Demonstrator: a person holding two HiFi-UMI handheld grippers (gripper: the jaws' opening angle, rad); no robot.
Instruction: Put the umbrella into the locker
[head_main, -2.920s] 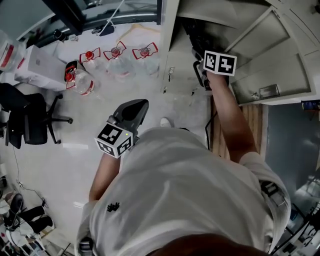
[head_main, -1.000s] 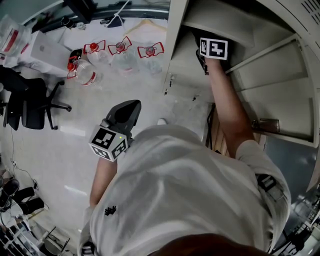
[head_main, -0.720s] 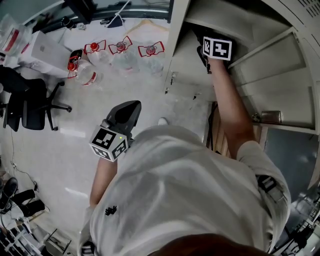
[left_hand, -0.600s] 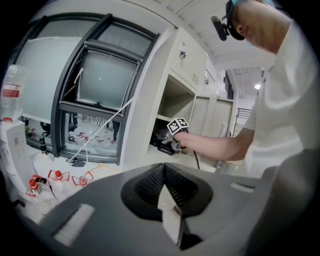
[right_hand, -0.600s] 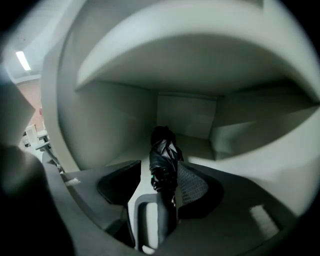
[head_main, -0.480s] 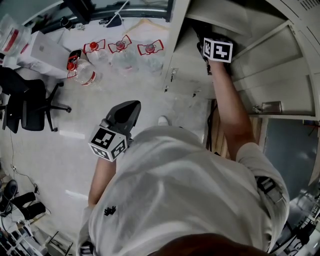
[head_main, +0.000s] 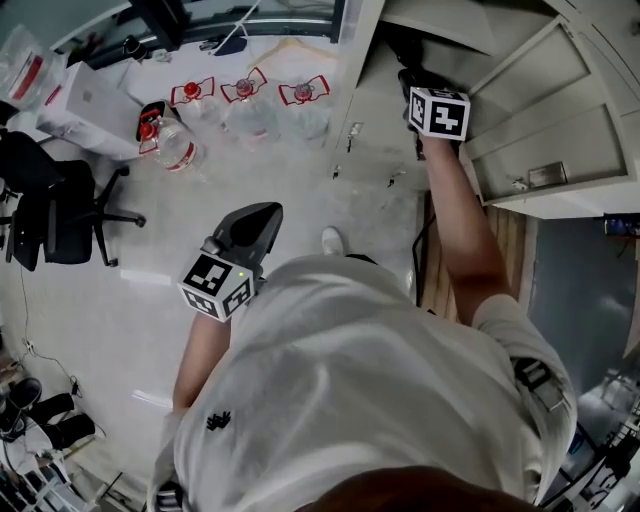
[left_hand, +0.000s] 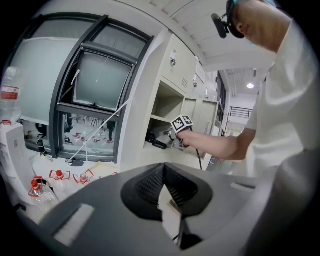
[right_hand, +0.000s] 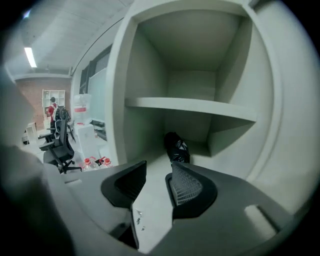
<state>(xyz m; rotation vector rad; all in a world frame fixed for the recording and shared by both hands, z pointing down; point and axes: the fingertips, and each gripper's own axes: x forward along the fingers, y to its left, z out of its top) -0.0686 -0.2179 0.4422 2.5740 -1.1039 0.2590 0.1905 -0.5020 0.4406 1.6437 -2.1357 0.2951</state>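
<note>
The black folded umbrella (right_hand: 176, 147) lies on the floor of the lower locker compartment (right_hand: 150, 200), under the shelf (right_hand: 190, 106), clear of both grippers. My right gripper (right_hand: 158, 168) is just in front of the compartment's mouth. Its jaws are closing with a gap still between them and nothing in that gap. From the head view, the right gripper (head_main: 412, 82) reaches toward the dark opening beside the open locker door (head_main: 530, 110). My left gripper (head_main: 268, 212) hangs by the person's body over the floor. Its jaws are shut and hold nothing (left_hand: 163, 170).
Water bottles with red caps (head_main: 240, 100) stand on the floor by the window wall. Nearby are a white box (head_main: 85, 105) and a black office chair (head_main: 50, 215). The locker's cream frame (head_main: 350, 90) stands to the left of the opening.
My right gripper has drawn back a little from the locker's inside toward the person. The left gripper has barely shifted beside the body.
</note>
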